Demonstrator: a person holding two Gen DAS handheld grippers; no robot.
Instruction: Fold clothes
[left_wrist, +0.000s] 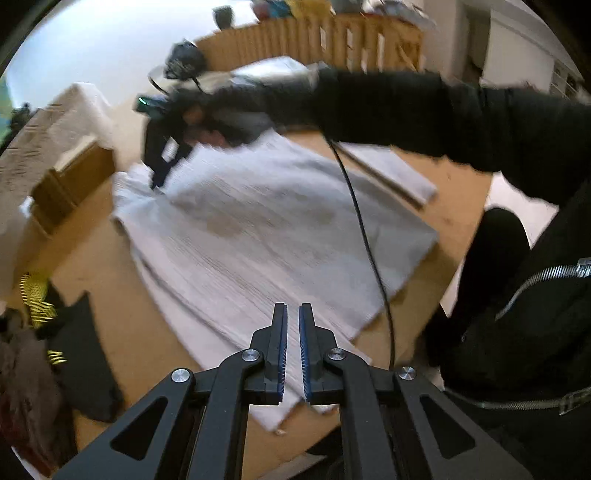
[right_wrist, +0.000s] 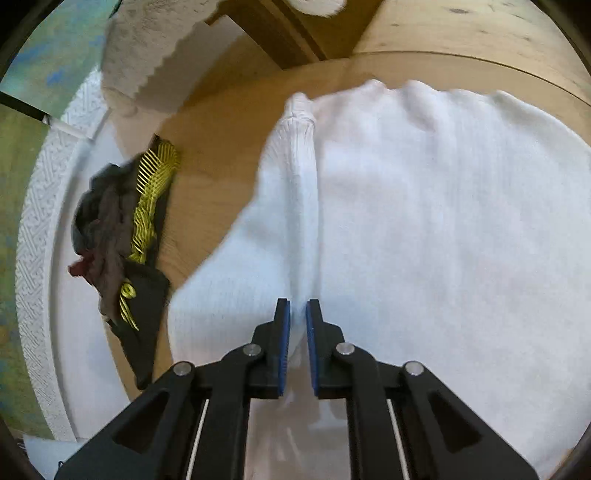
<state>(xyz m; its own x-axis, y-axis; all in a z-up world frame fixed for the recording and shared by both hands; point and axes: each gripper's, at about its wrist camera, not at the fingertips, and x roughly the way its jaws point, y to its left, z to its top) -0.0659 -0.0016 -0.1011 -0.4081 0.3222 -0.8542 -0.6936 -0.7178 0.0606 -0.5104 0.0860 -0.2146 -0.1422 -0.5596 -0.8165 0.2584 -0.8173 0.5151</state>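
Observation:
A white ribbed knit garment (left_wrist: 277, 229) lies spread on a round wooden table (left_wrist: 122, 306). My left gripper (left_wrist: 293, 310) hovers over its near edge with the jaws almost together. Only streaked, flat cloth shows through the slit, and nothing looks pinched. A hand in a black sleeve (left_wrist: 406, 107) holds my right gripper (left_wrist: 159, 184) at the garment's far left corner. In the right wrist view a raised ridge of the white garment (right_wrist: 424, 221) runs straight into my right gripper (right_wrist: 298, 306), whose pads close on it.
A dark pile of clothes with yellow stripes (left_wrist: 40, 306) (right_wrist: 122, 229) sits at the table's left edge. A black cable (left_wrist: 365, 240) hangs across the garment. More white fabric (left_wrist: 399, 170) lies at the far right. The person's black zip jacket (left_wrist: 535, 314) fills the right side.

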